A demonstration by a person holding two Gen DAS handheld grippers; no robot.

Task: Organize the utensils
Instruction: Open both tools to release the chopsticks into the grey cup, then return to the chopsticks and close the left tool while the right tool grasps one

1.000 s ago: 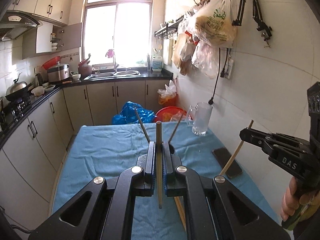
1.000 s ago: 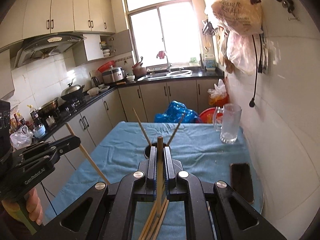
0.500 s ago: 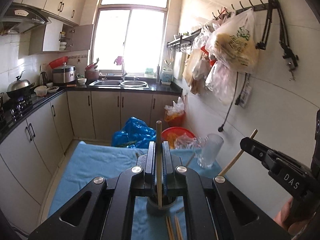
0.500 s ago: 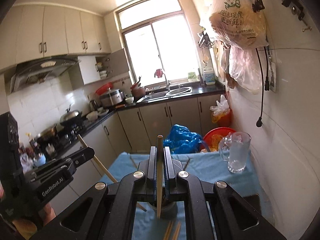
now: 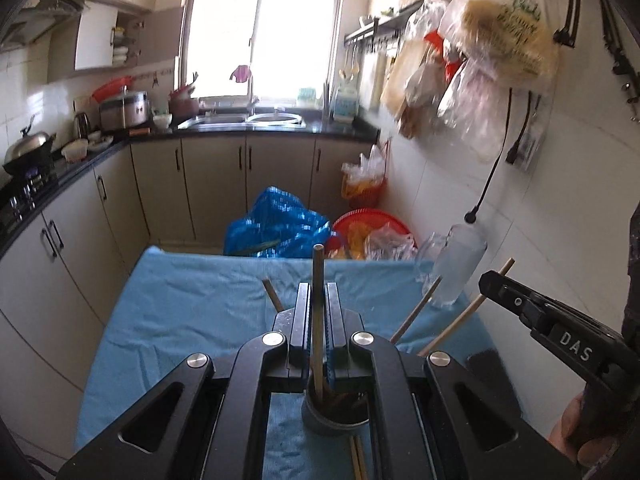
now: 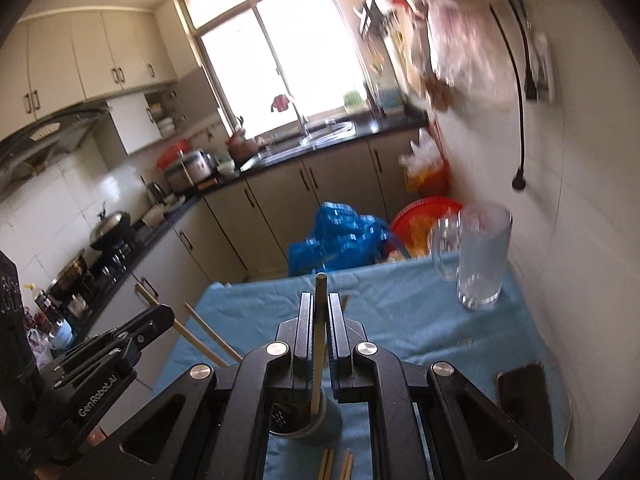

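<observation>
Grippers both pinching chopsticks: left gripper [image 5: 319, 300] clamping one chopstick [image 5: 318, 276] upright, tip dipping into holder [image 5: 335, 412]; right gripper [image 6: 320, 312] clamping another stick [image 6: 320, 320], tip entering the same holder [image 6: 306, 420]. Spare chopsticks [image 6: 336, 465] lying on blue cloth [image 5: 192, 300] just beside the holder.

Open blue cloth [image 5: 192, 312] left; glass mug [image 6: 482, 256] (phone [image 6: 522, 394] too) right.

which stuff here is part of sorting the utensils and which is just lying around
Part of the job:
left gripper, its chopstick
right gripper, its chopstick
utensil cup
loose chopsticks

Just lying about:
glass mug
phone
blue bag
</observation>
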